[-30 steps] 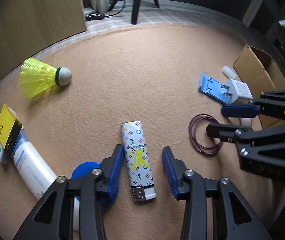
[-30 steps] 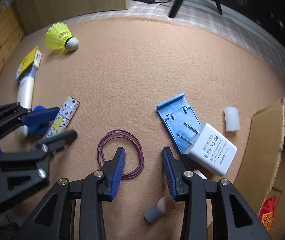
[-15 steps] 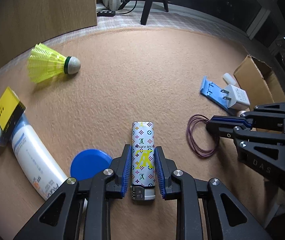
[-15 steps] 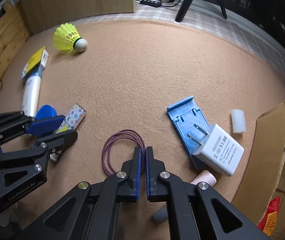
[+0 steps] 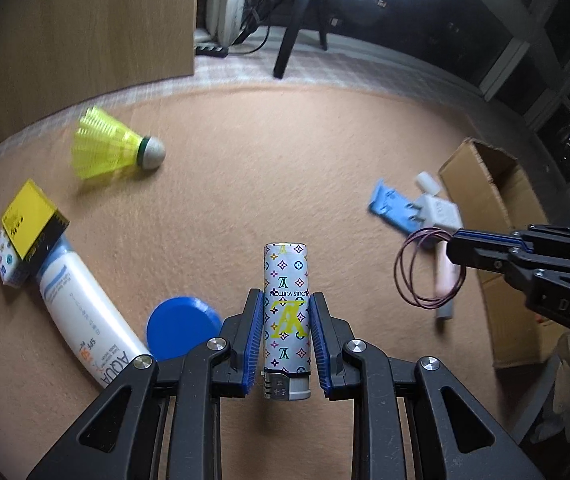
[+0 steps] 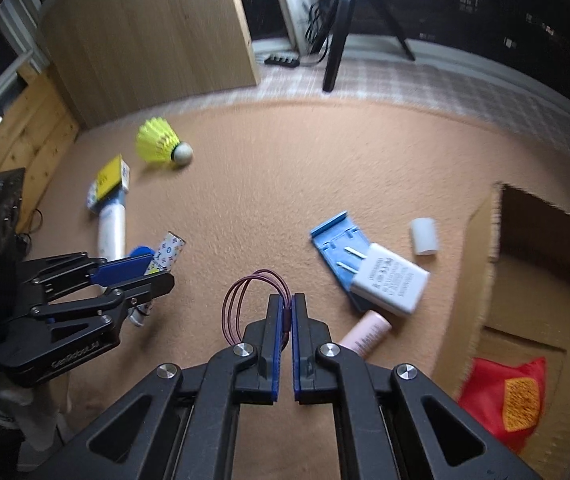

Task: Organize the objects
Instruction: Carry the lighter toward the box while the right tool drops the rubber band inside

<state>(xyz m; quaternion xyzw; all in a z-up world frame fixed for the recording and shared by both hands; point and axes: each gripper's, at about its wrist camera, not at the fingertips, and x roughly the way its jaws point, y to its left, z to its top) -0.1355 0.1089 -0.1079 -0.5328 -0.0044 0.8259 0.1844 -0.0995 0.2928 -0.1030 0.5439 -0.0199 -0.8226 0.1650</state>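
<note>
We have the left hand-held gripper (image 5: 286, 334) clamped on the lighter (image 5: 286, 312), long axis along the fingers, right hand-held gripper (image 6: 287, 322) pinching the hair-tie loop (image 6: 245, 304) — cardboard box (image 6: 481, 264) sits nearer the right one.

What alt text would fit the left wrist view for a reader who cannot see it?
The left gripper clamps a patterned lighter above a tan carpet. At right, the right gripper holds purple hair ties near a cardboard box; a yellow shuttlecock lies far left.

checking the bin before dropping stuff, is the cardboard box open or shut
Open: the cardboard box shows its inside from above, with a red packet lying in it.
</note>
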